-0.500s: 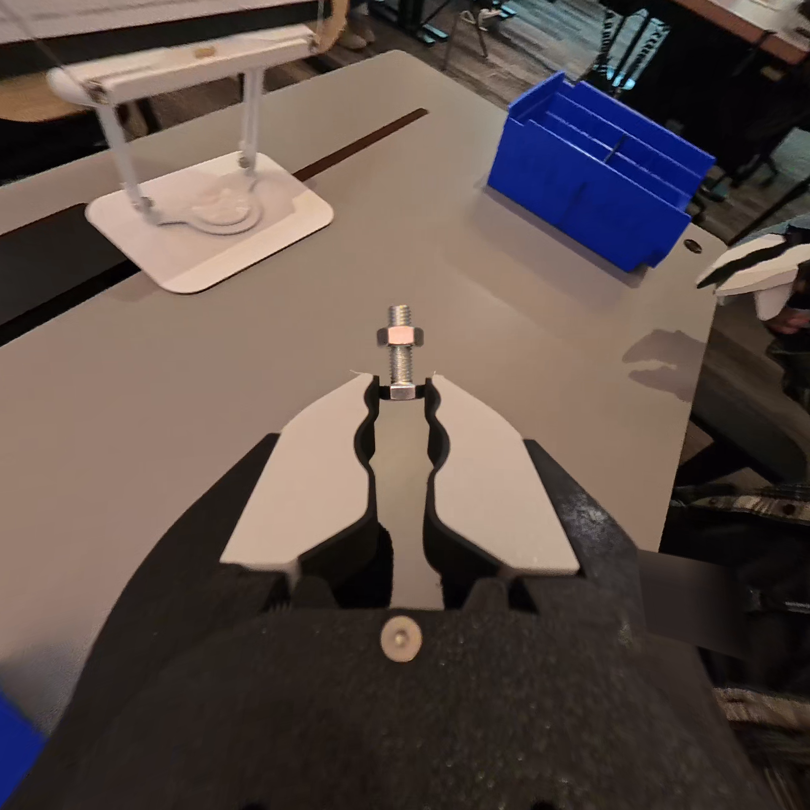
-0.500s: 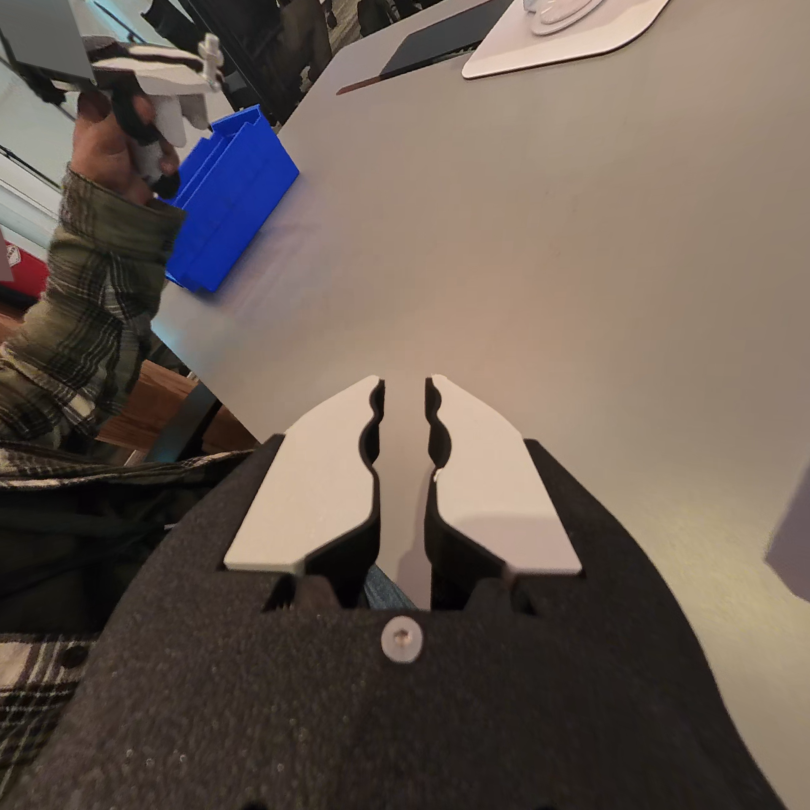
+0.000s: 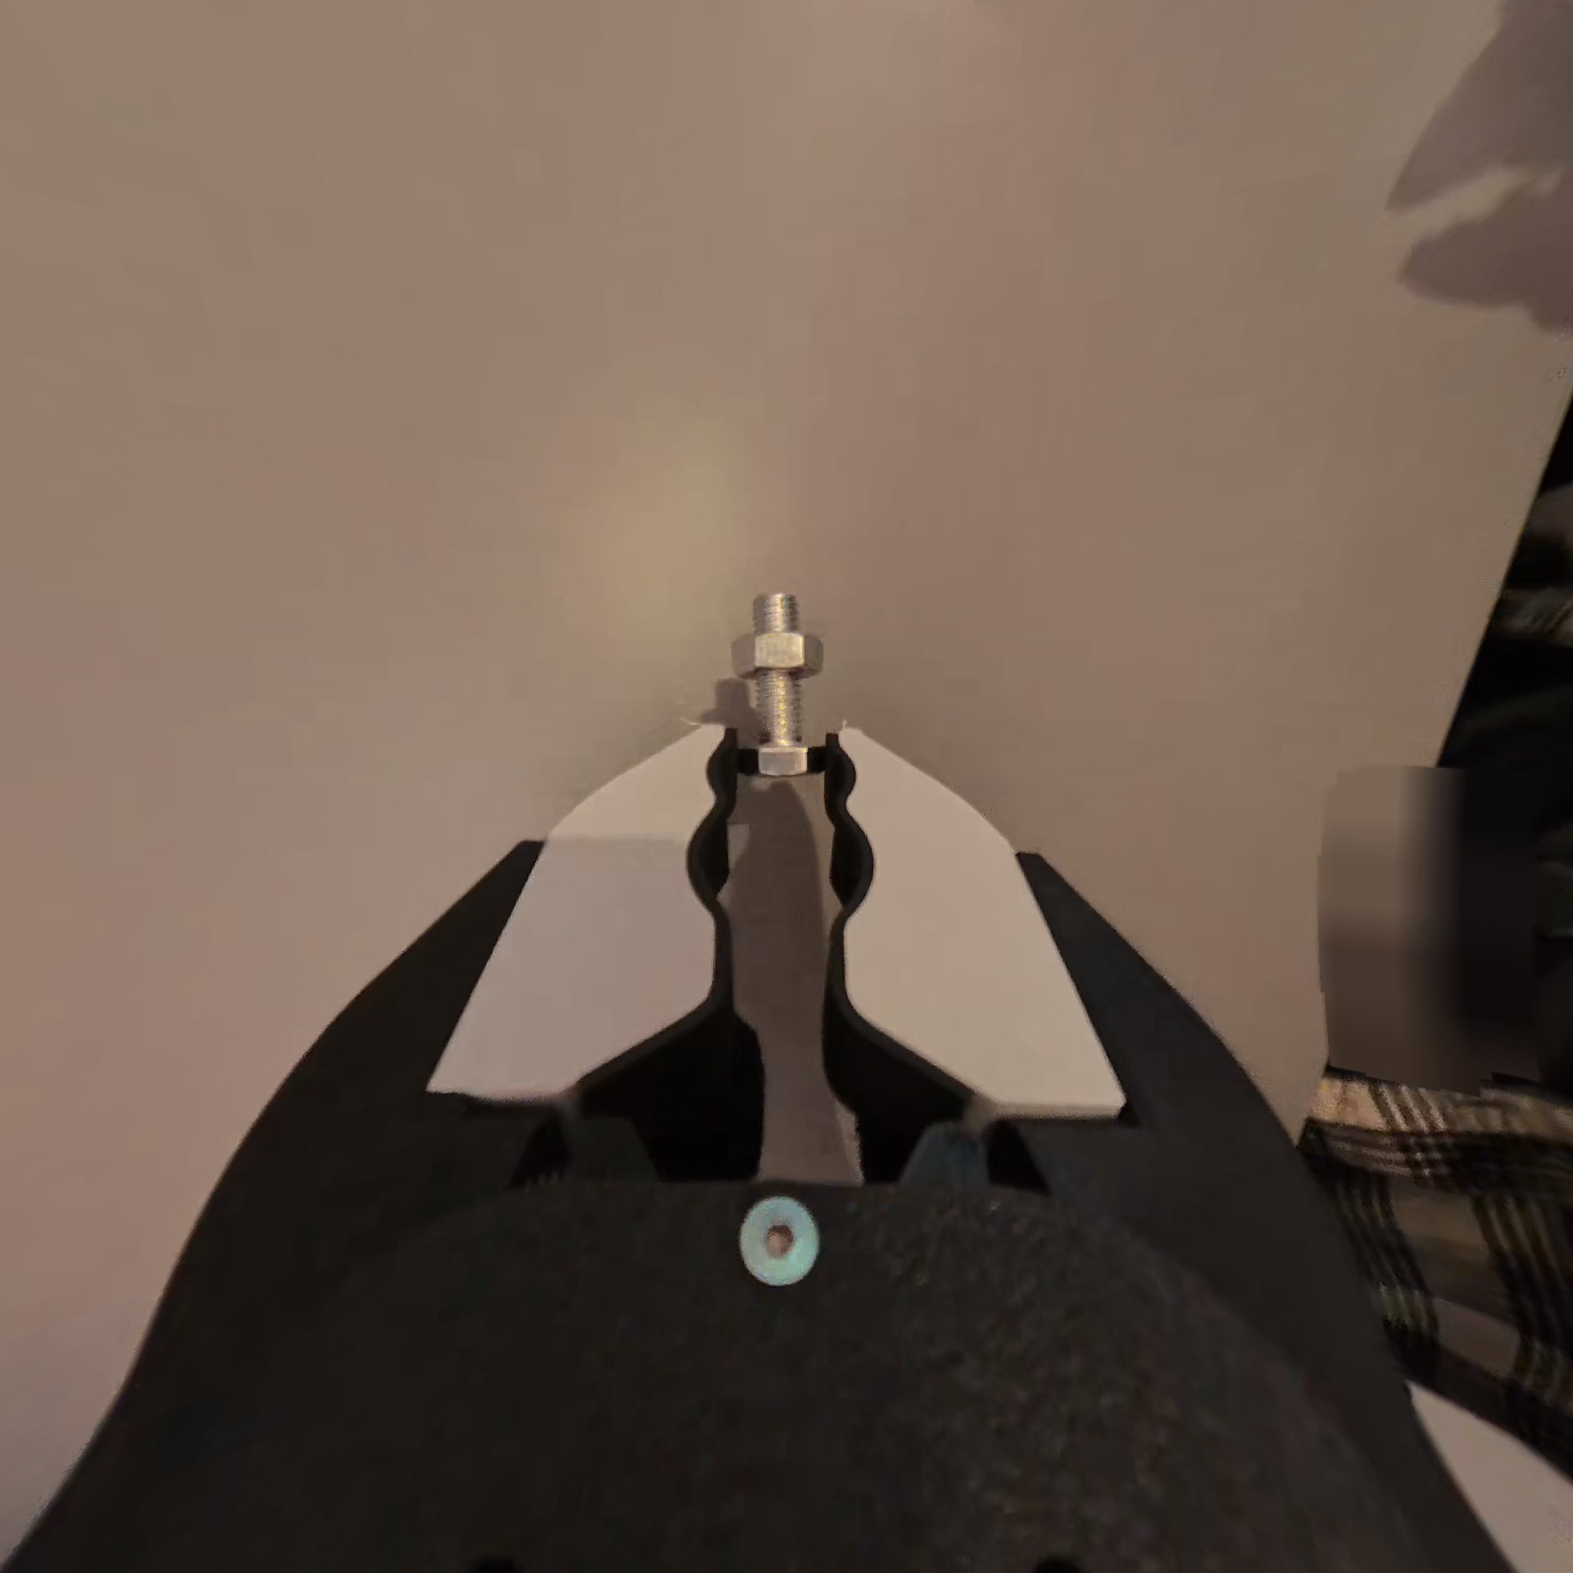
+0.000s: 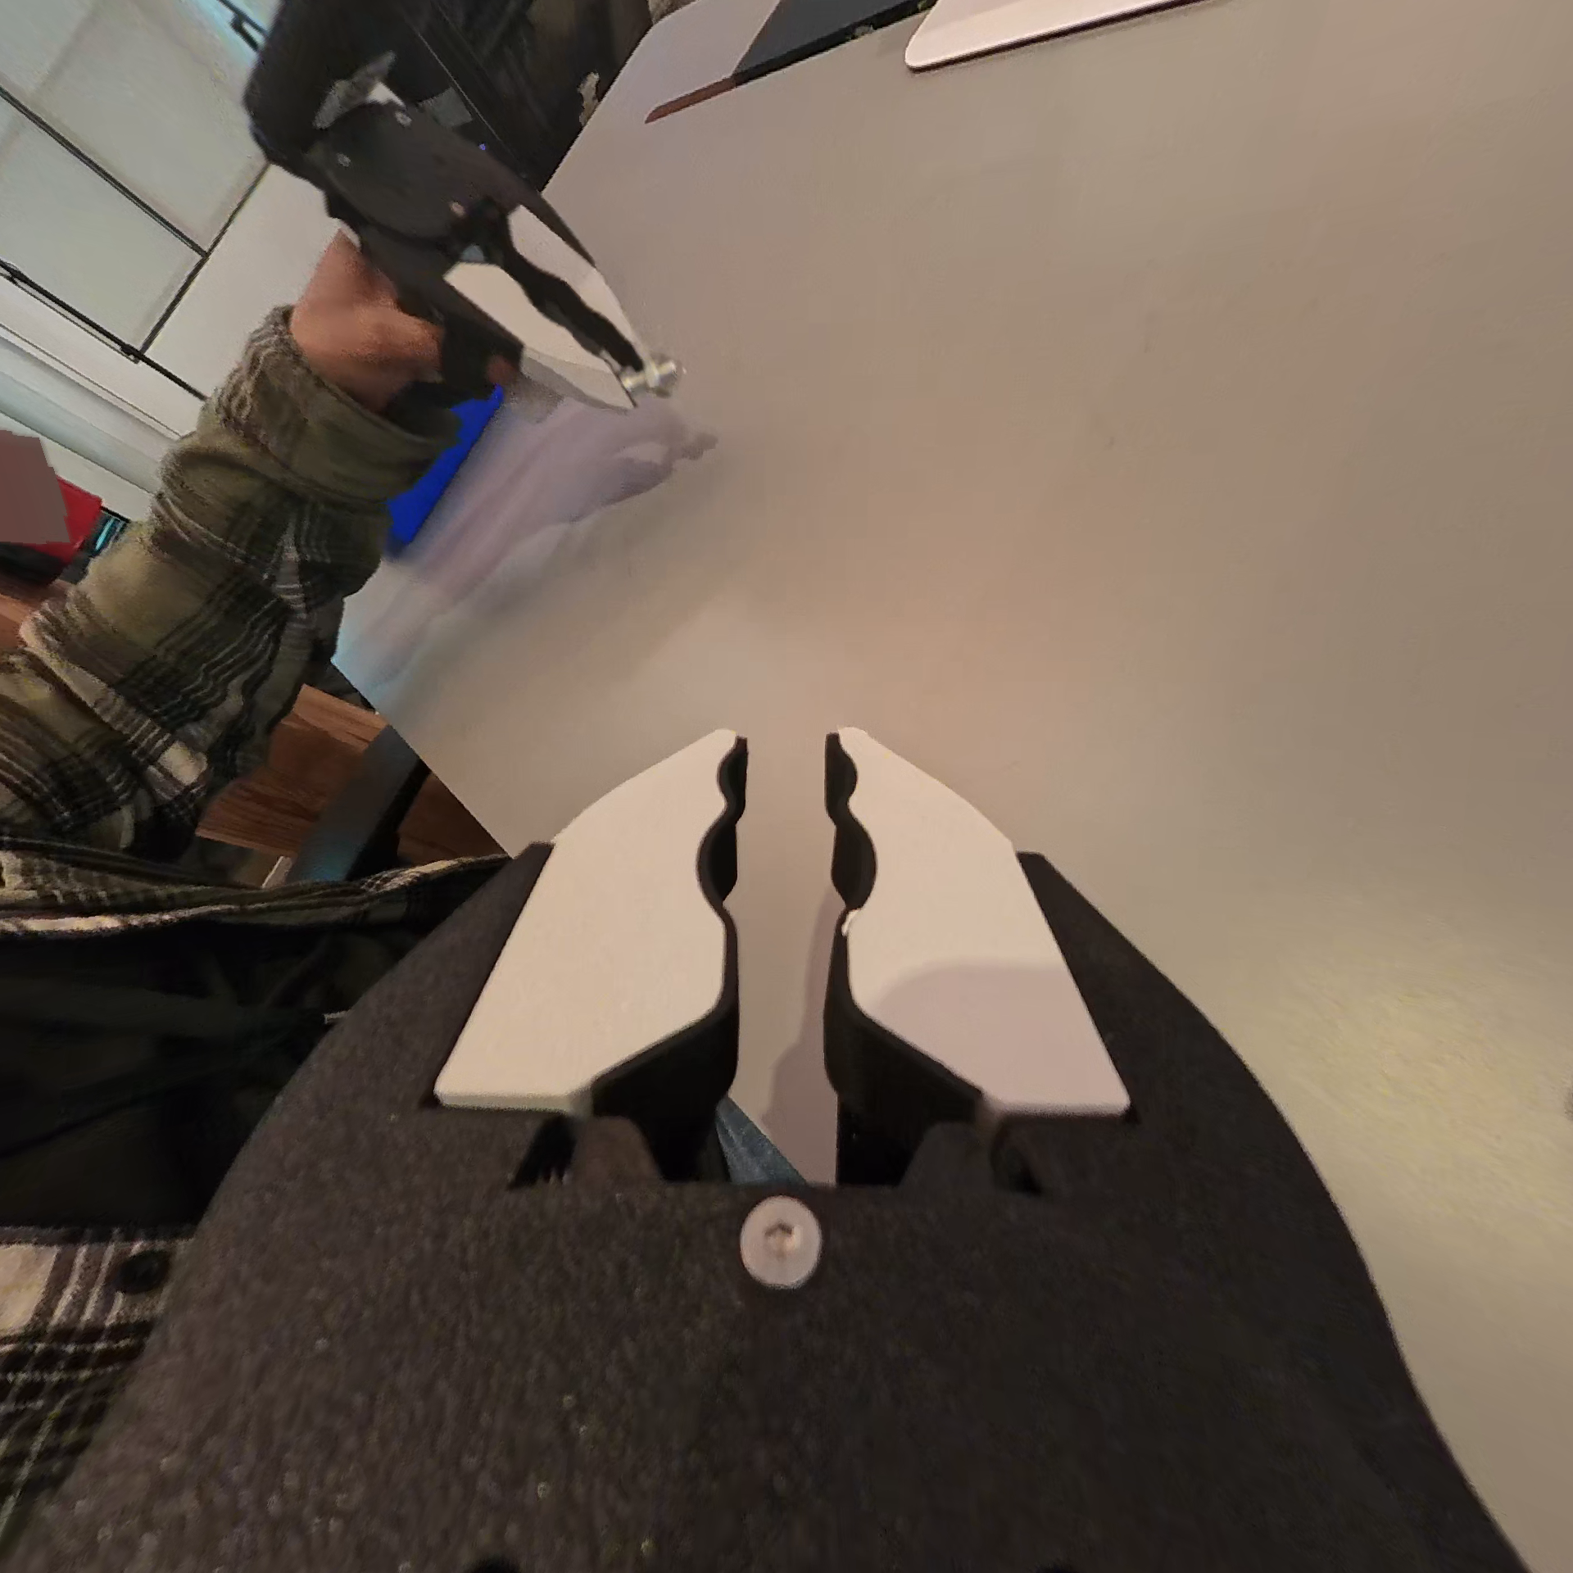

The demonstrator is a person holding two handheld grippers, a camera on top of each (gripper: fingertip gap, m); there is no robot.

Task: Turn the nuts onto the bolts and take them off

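Steel bolt (image 3: 781,696) in left hand-held gripper (image 3: 781,760)

Beside the blurred left gripper (image 4: 626,374), the blue bin (image 4: 443,477) is mostly hidden behind the plaid sleeve (image 4: 213,579). The white plate (image 4: 1021,34) is cut off at the worktop's (image 4: 1106,426) far end.

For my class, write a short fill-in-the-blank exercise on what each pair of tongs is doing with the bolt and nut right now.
1. The left tongs grip the threaded silver steel bolt by its hexagonal ____.
2. The silver hexagonal nut sits on the bolt's thread, near its free ____.
3. The right tongs hold ____.
4. Below both tongs lies the plain grey ____.

Missing words: head; end; nothing; table
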